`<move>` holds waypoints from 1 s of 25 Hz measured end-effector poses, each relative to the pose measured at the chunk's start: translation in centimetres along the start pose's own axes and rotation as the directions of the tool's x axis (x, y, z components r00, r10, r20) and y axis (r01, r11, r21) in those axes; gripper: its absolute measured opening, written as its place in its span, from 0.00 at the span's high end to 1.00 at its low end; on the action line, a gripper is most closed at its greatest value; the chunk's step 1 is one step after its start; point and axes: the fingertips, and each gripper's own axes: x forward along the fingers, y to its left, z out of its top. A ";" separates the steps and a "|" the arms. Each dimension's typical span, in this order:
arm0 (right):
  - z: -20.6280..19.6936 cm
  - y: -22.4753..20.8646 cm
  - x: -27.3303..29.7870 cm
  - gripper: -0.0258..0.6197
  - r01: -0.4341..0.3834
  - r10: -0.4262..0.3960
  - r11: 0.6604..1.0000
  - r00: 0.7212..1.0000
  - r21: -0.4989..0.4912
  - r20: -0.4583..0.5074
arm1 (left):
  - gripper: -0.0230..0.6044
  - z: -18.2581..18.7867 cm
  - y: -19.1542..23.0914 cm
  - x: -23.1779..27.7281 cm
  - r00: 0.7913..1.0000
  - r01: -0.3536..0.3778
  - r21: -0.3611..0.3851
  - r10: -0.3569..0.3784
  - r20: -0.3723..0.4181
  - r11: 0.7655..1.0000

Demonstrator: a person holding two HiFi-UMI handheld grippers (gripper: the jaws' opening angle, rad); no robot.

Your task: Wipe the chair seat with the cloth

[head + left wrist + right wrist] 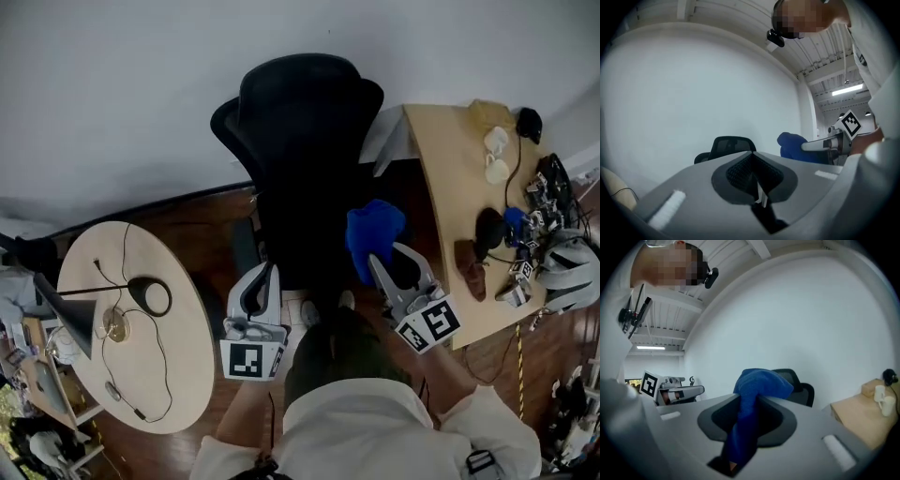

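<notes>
Cloth [758,386] is blue, soft and limp, and looks light. It is bunched into a lump past the tips of the right gripper [746,414], with a tail running back down between the jaws. It should drape and fold rather than keep any shape, so it'll conform to the seat but may roll up under drag. It should have decent friction on the upholstery and it isn't fragile.

The right gripper's jaws are closed on the cloth around the middle of that tail. For wiping I'd want more of the wad ahead of the tips, so cloth rather than jaw plastic meets the seat.

Left gripper [753,165]: jaws pressed together with nothing between them. It's idle and sits off to the left of the right one, roughly level with it.

Chair [307,122] is a black office type. Its backrest lies straight ahead of both grippers. The seat [298,246] sits between and just beyond the two sets of tips, very dark and hard to read from the head view. The cloth hangs over the seat's right part; I can't confirm contact, and the gripper views suggest it's held up in the air.

Pose: both forearms are out in front of the body, grippers pointed forward at the backrest and angled slightly in toward each other. The right needs to pitch down to press the wad flat on the seat.
</notes>
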 end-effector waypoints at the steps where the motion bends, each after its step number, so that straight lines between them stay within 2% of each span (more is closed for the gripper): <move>1: -2.5 -1.9 1.9 0.81 -0.003 0.003 1.000 1.000 0.009 -0.014 | 0.95 -3.9 0.9 1.0 0.993 0.001 0.023 0.002 -0.116 1.000; 2: -5.1 -4.1 4.0 0.81 -0.006 0.006 1.000 0.999 0.025 -0.032 | 0.95 -8.4 1.8 2.0 0.960 0.005 0.047 0.009 -0.280 0.999; 3: -7.9 -6.5 6.2 0.81 -0.006 0.010 0.999 0.998 0.052 -0.061 | 0.95 -12.5 2.7 3.1 0.907 0.003 0.061 0.023 -0.420 0.998; 4: -10.9 -8.8 8.1 0.81 -0.005 0.014 0.996 0.995 0.089 -0.100 | 0.95 -15.5 3.3 4.6 0.873 -0.005 0.065 0.036 -0.487 0.998; 5: -14.1 -10.9 9.8 0.81 -0.002 0.020 0.992 0.990 0.126 -0.141 | 0.95 -17.2 3.8 6.4 0.880 -0.012 0.069 0.043 -0.473 0.998; 6: -17.7 -12.9 11.4 0.81 0.002 0.025 0.989 0.984 0.150 -0.179 | 0.95 -18.0 4.2 8.5 0.921 -0.012 0.085 0.044 -0.387 0.996; 7: -21.7 -14.8 13.0 0.81 0.007 0.028 0.987 0.976 0.161 -0.216 | 0.95 -18.3 4.6 10.5 0.964 -0.009 0.109 0.037 -0.262 0.994; 8: -26.1 -16.3 14.6 0.81 0.014 0.031 0.985 0.966 0.171 -0.258 | 0.95 -18.9 4.9 12.0 0.988 -0.008 0.129 0.028 -0.153 0.992; 9: -31.0 -17.2 16.2 0.81 0.021 0.038 0.982 0.951 0.187 -0.306 | 0.95 -20.1 5.2 12.5 0.995 -0.010 0.133 0.024 -0.099 0.991; 11: -42.0 -17.3 19.2 0.81 0.031 0.074 0.969 0.910 0.245 -0.408 | 0.95 -23.5 6.0 11.4 0.993 -0.026 0.106 0.038 -0.112 0.994; 14: -58.2 -16.4 24.4 0.81 0.054 0.131 0.951 0.823 0.305 -0.552 | 0.95 -27.4 7.0 9.3 0.987 -0.071 0.064 0.079 -0.140 0.995; 17: -70.0 -16.3 28.3 0.82 0.106 0.148 0.937 0.742 0.333 -0.653 | 0.95 -30.6 6.8 7.8 0.982 -0.094 0.059 0.103 -0.158 0.994; 19: -75.1 -16.4 30.8 0.82 0.107 0.158 0.942 0.693 0.318 -0.703 | 0.95 -33.0 6.8 7.6 0.978 -0.104 0.053 0.112 -0.176 0.993; 21: -78.5 -16.4 33.2 0.82 0.105 0.188 0.937 0.651 0.333 -0.735 | 0.95 -34.8 7.0 7.6 0.975 -0.118 0.047 0.125 -0.182 0.992; 23: -80.6 -16.5 34.4 0.82 0.124 0.202 0.931 0.611 0.344 -0.766 | 0.95 -36.0 7.3 7.5 0.973 -0.129 0.045 0.135 -0.188 0.991; 25: -81.5 -17.0 34.6 0.82 0.100 0.185 0.950 0.586 0.297 -0.789 | 0.95 -36.8 7.4 7.2 0.969 -0.138 0.041 0.143 -0.201 0.990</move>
